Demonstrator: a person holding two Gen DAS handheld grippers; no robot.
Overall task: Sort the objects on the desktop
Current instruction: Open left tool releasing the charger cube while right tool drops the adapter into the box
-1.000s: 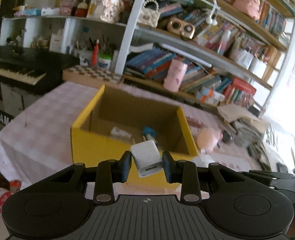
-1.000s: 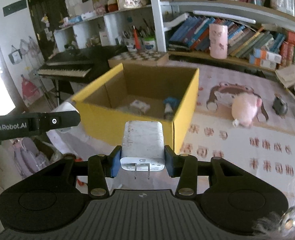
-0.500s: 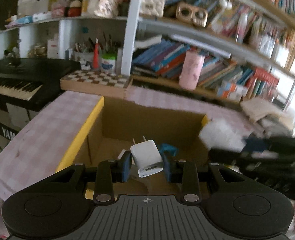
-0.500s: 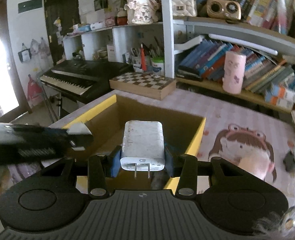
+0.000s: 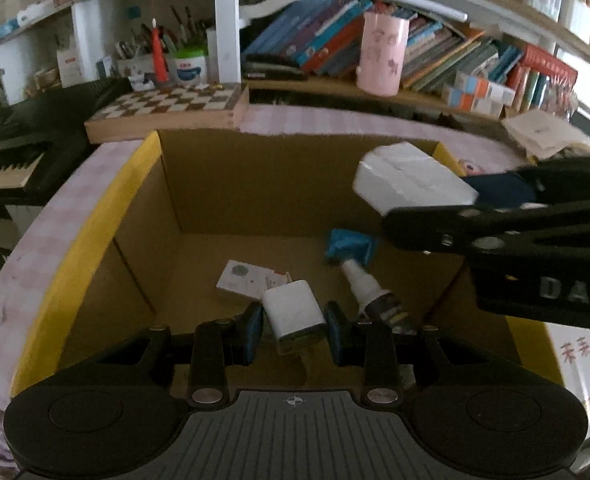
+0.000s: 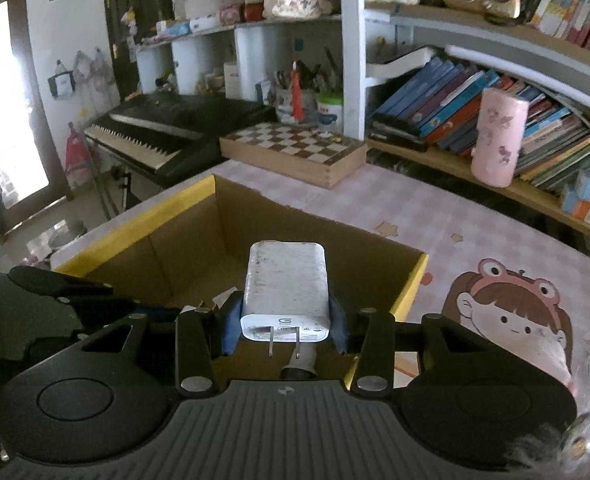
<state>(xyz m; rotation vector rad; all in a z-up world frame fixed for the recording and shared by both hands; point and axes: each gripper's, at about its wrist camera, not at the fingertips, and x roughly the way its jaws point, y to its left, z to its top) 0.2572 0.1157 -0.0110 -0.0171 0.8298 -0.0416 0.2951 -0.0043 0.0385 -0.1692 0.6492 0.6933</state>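
My left gripper is shut on a small white charger and hangs over the inside of the yellow cardboard box. My right gripper is shut on a large white charger with its prongs toward the camera, above the same box. In the left wrist view the right gripper comes in from the right with the large charger over the box's far right corner. On the box floor lie a small white carton, a blue packet and a small spray bottle.
The box stands on a pink checked tablecloth. A wooden chessboard box lies behind it, a keyboard piano to the left. Bookshelves with a pink cup line the back. A cartoon mat lies right of the box.
Both grippers have moved forward from in front of the box to above its opening, each keeping its charger. The right gripper has come into the left wrist view.
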